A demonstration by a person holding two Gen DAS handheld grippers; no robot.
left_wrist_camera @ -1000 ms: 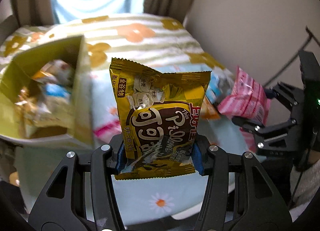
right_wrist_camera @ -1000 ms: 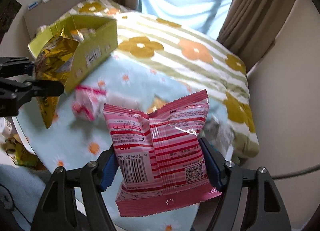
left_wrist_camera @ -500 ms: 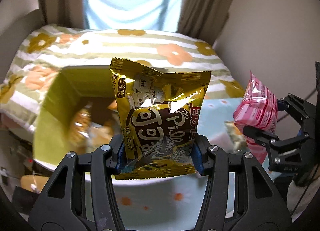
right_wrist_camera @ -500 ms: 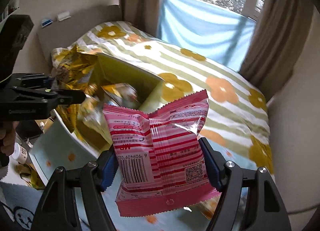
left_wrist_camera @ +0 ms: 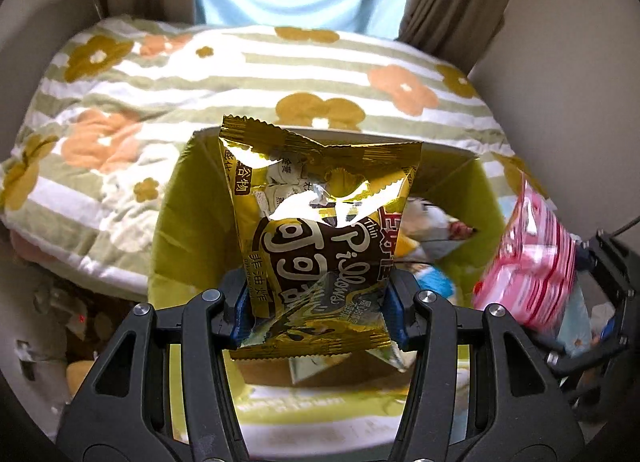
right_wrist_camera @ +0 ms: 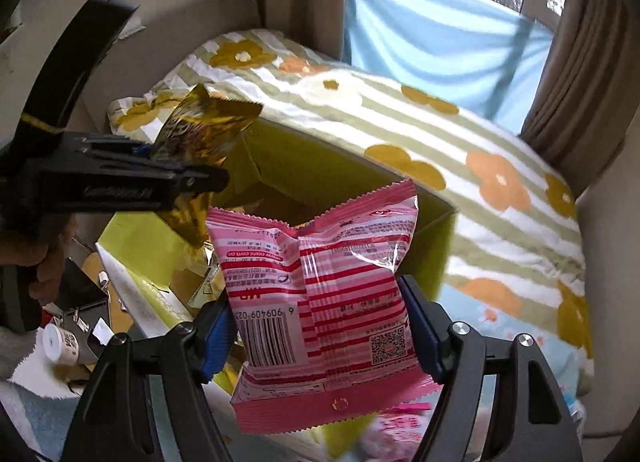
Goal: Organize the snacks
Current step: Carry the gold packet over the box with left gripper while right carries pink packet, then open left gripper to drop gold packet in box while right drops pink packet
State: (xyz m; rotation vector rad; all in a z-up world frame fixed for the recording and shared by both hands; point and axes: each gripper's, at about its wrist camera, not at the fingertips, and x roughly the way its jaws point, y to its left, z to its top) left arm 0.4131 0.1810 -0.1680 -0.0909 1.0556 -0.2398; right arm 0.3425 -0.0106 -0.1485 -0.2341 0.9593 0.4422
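Observation:
My left gripper is shut on a gold and brown snack bag, held upright over the open yellow-green box. Several snack packets lie inside the box. My right gripper is shut on a pink striped snack bag, just to the right of the box and above its near corner. From the right wrist view the left gripper with its gold bag hangs over the box's left side. The pink bag shows at the right edge of the left wrist view.
The box rests on a light blue daisy cloth beside a bed with a striped flower blanket. Clutter and a small white bottle lie on the floor to the left. A wall stands close on the right.
Both grippers have swept sideways from above the cloth to above the box, each keeping its bag. The box now sits directly beneath the gold bag.

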